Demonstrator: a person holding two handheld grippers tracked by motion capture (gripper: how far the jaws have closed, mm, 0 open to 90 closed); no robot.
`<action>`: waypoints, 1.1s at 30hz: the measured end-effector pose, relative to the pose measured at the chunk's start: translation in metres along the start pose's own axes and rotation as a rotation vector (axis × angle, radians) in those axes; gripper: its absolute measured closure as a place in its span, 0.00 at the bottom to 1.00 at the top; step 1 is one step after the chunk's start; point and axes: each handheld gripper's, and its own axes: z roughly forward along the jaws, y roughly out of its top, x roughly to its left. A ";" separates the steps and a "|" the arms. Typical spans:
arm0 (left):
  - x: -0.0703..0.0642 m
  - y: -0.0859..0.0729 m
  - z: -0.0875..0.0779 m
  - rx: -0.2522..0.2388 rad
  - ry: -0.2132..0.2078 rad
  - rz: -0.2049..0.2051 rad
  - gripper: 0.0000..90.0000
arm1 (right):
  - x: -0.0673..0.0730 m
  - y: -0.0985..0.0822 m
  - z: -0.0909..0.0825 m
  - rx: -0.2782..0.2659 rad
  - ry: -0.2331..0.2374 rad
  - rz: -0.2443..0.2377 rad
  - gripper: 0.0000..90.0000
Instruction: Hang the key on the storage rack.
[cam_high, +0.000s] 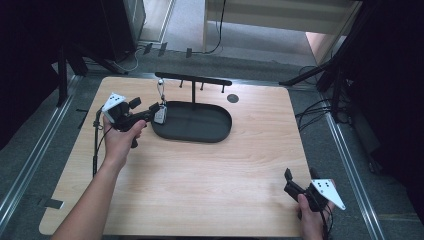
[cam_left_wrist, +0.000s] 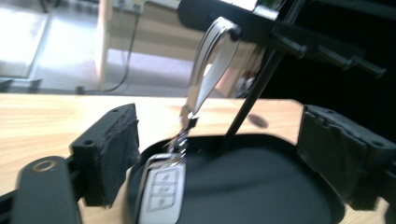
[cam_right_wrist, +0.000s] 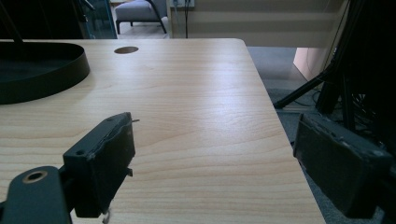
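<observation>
Car key fob (cam_left_wrist: 161, 193) hanging by a silver carabiner (cam_left_wrist: 210, 60) from the leftmost peg of the black rack (cam_high: 193, 80), lower end dangling over the left rim of the oval black tray (cam_high: 200, 131) on the tabletop (cam_high: 200, 175). Long axis near vertical, tilted slightly, carabiner above and fob below. Left hand-held gripper (cam_high: 156, 111) just beside the fob, jaws spread wide on either side of it, pads clear of it, nothing gripped. Fob directly ahead between those jaws in the left gripper view, a short retreat away from a clean release, by the look of it. Right hand-held gripper (cam_high: 300, 176) well apart at the near right corner of the tabletop, jaws open and empty, pointed across bare wood. Left hand clearly the nearer.
</observation>
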 end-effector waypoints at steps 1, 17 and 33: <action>-0.001 -0.001 -0.003 -0.003 0.007 -0.007 0.14 | 0.000 0.000 0.000 0.000 0.000 0.000 0.13; -0.003 -0.025 -0.050 0.023 0.134 0.035 0.02 | 0.001 0.000 0.000 0.001 -0.005 -0.008 0.14; -0.001 -0.049 -0.090 0.015 0.162 0.076 0.00 | 0.002 0.000 0.000 0.001 -0.010 -0.017 0.14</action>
